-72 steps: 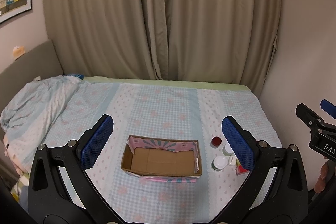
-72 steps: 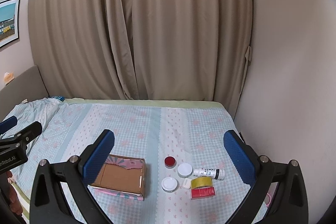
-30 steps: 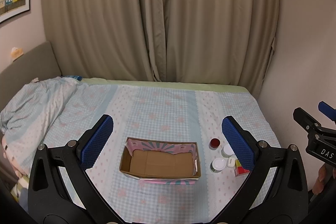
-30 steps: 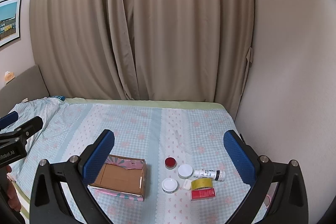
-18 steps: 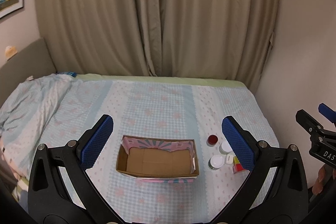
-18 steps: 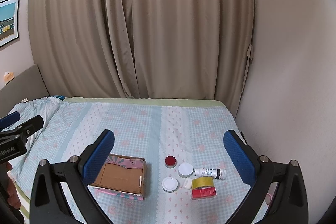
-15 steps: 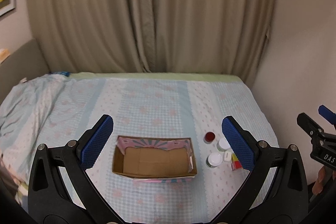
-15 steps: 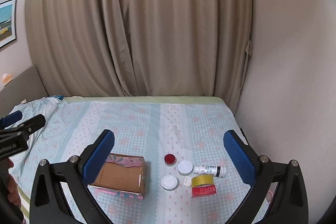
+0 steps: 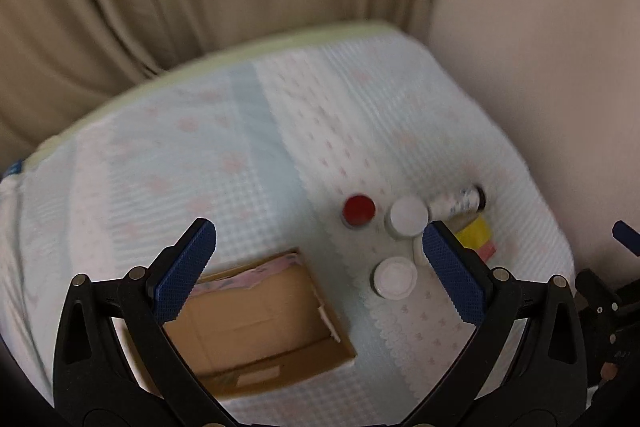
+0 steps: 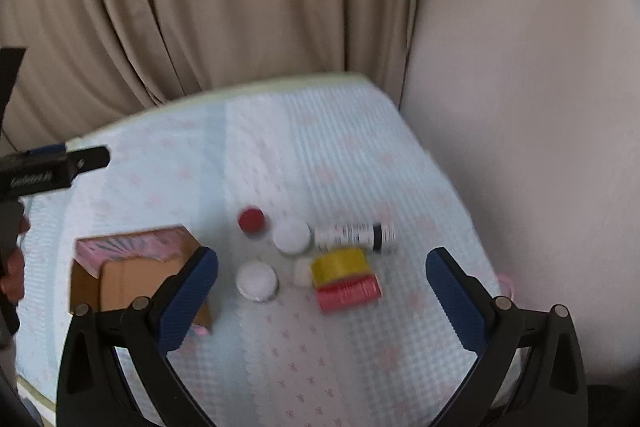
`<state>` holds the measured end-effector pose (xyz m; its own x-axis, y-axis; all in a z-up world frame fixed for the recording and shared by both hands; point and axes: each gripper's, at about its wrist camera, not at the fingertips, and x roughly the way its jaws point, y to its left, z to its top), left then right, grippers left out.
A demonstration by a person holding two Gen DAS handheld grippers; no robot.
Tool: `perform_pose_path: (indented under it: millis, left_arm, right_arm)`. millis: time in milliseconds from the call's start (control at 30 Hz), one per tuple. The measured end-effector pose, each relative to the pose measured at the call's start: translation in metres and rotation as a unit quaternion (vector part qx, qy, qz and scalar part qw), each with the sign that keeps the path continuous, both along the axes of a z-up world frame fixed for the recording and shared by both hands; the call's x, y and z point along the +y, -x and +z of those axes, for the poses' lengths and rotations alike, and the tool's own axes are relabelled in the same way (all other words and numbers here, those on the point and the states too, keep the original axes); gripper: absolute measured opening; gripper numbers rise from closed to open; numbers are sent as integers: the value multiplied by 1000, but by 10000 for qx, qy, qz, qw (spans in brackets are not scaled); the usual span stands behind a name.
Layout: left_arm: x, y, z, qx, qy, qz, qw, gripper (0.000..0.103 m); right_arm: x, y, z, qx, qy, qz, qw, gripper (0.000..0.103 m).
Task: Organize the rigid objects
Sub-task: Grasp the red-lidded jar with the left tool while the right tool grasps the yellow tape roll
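Cardboard, brown inside and pink-patterned outside, forms one open box (image 10: 132, 275) lying on the bed (image 10: 340, 163) at the left. Right of it sit one red-lidded jar (image 10: 251, 220), two white-lidded jars (image 10: 292, 235), one small white piece (image 10: 302, 273), one bottle (image 10: 356, 234) lying flat, one yellow roll (image 10: 340, 264) and one red packet (image 10: 348, 293). Left tool (image 9: 316, 261) and right tool (image 10: 322, 285) both hang spread wide, holding nothing.

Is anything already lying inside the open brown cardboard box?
No; in the left wrist view the open brown cardboard box shows only its bare floor.
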<state>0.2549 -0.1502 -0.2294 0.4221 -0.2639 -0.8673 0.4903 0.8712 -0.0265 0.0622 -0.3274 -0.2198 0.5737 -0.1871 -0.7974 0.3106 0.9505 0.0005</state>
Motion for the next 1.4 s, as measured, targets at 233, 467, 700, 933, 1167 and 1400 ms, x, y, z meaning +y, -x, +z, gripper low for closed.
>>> perform_pose_path:
  millis: [233,467,700,933,1167,1400]
  left_arm:
    - [-72,-49,-114,856,-885,-757,9895,103]
    - [-114,-83,-217,1535,-1700,-1278,9650,94]
    - [-143,-89,-271,1763,-2164,-1696,9452,91]
    - [-152,-94,-304,1943,-2154,-1687,9420,74]
    - [-149,-98,-298,1848,-1857,-1663,9506,51]
    - [-145,-87,-277,1717,-1792,-1614,9552,51]
  right_arm:
    - [-38,-49,-96,979,-369,129,9944,103]
    - [-63,-94,-175,1895,-708,464,9782,103]
    - [-70,-130,-229,2580,-966,860,9574,103]
    - [-77,-136,-250,2860,-1036,1103,9462,103]
    - [-83,-137,-250,2878,-1117,1321,9419,97]
    - [-79,-140,-250,2877,-1045,1358,9423,96]
